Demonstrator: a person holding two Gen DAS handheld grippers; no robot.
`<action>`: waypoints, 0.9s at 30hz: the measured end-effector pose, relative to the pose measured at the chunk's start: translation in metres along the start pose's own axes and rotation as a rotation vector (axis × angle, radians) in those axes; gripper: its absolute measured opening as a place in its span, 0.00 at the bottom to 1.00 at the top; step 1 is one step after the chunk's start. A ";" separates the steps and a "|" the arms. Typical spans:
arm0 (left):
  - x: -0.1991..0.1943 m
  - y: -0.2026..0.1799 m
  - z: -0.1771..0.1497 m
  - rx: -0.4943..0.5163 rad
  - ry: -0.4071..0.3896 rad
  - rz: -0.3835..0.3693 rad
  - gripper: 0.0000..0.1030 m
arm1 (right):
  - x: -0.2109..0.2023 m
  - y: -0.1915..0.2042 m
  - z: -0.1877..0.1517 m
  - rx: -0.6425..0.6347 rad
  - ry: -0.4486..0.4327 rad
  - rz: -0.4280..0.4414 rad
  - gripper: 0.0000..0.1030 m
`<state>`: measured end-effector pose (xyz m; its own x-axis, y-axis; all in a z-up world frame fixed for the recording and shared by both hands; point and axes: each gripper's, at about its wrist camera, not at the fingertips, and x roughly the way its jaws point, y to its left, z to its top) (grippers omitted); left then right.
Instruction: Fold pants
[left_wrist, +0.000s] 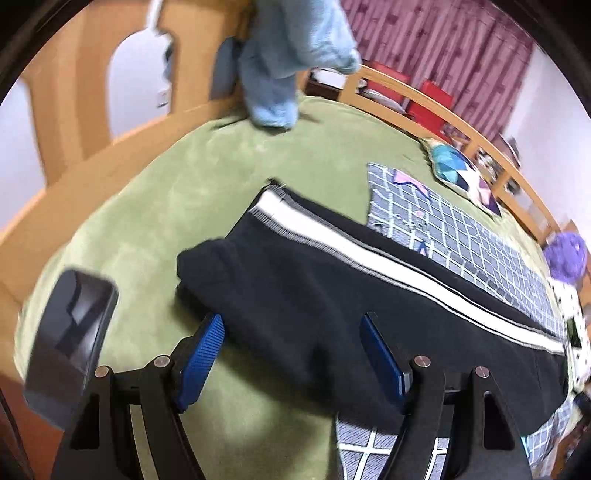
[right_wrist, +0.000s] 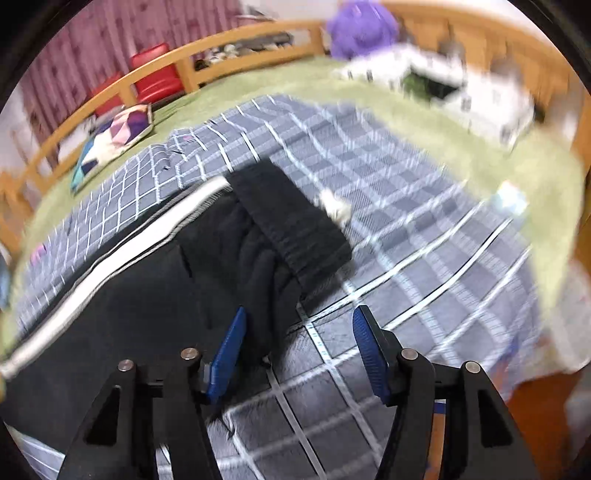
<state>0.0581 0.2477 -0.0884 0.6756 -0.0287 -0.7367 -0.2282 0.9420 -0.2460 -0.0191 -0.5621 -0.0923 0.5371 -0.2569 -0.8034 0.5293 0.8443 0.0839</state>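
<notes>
Black pants with a white side stripe lie flat on the green bed cover, partly over a grey checked blanket. My left gripper is open, with its blue fingers either side of the pants' near edge by the leg ends. In the right wrist view the pants show their ribbed waistband. My right gripper is open, with the pants' lower waist corner between its fingers. Neither gripper holds cloth.
A grey checked blanket lies under the pants. A black phone lies on the green cover at left. Light blue clothing hangs over the wooden bed frame. A patterned cushion, a purple toy and white spotted fabric lie nearby.
</notes>
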 end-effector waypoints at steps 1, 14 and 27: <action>0.000 -0.004 0.005 0.016 -0.005 -0.009 0.72 | -0.012 0.010 0.000 -0.032 -0.023 -0.020 0.58; 0.011 -0.009 0.090 0.104 -0.108 0.036 0.72 | -0.002 0.197 0.003 -0.219 -0.079 0.121 0.61; 0.150 -0.003 0.106 0.195 0.139 0.166 0.45 | 0.055 0.271 -0.017 -0.230 0.013 0.166 0.61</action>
<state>0.2345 0.2759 -0.1317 0.5345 0.0988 -0.8394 -0.1793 0.9838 0.0015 0.1429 -0.3392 -0.1234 0.5948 -0.1015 -0.7974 0.2711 0.9592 0.0802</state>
